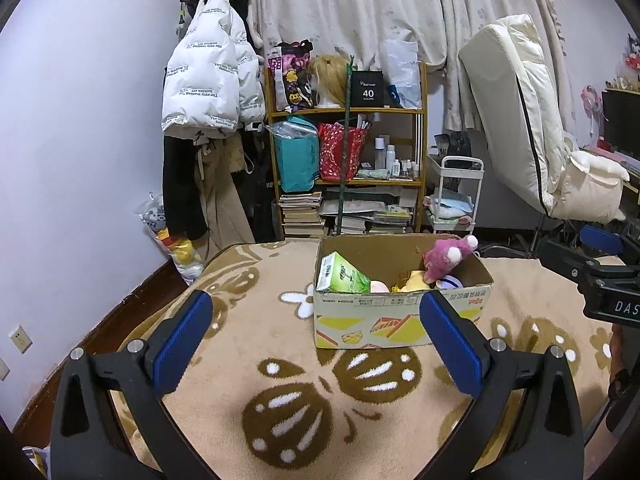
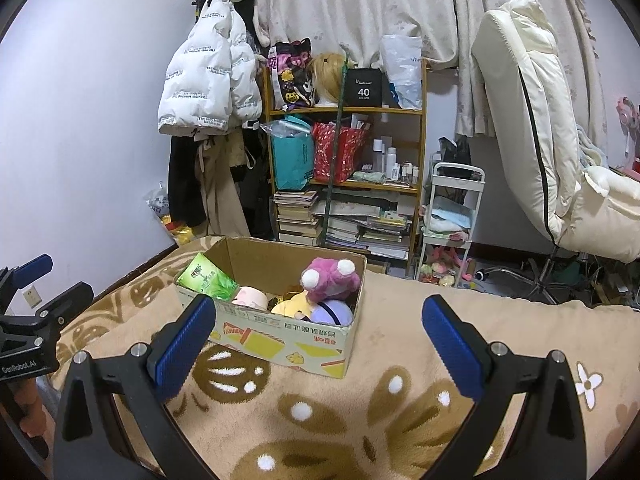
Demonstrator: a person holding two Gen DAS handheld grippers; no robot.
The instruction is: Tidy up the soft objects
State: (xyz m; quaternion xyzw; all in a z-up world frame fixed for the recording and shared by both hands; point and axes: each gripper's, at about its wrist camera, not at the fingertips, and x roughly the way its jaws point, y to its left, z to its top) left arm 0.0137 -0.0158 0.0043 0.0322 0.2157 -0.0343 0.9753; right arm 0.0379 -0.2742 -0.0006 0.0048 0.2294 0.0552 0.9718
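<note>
A patterned blanket (image 1: 280, 360) covers the bed, with a bookshelf (image 2: 348, 148) and hanging coats beyond its far edge. A cardboard box (image 2: 280, 332) sits on the blanket, holding a pink plush toy (image 2: 330, 278), green tissue pack (image 2: 206, 280) and other soft toys. Both tools, left tool (image 1: 316, 336) and right tool (image 2: 320, 340), hang spread and empty just before the box, nothing between.

Even indoor light, sharp focus, fisheye-curved edges

One cardboard box (image 2: 280, 332) on blanket (image 2: 400, 360). Inside box: one green tissue pack (image 2: 206, 280), one pink plush (image 2: 328, 278), one yellow plush (image 2: 294, 306), one purple plush (image 2: 334, 312), one pale pink item (image 2: 251, 297).
</note>
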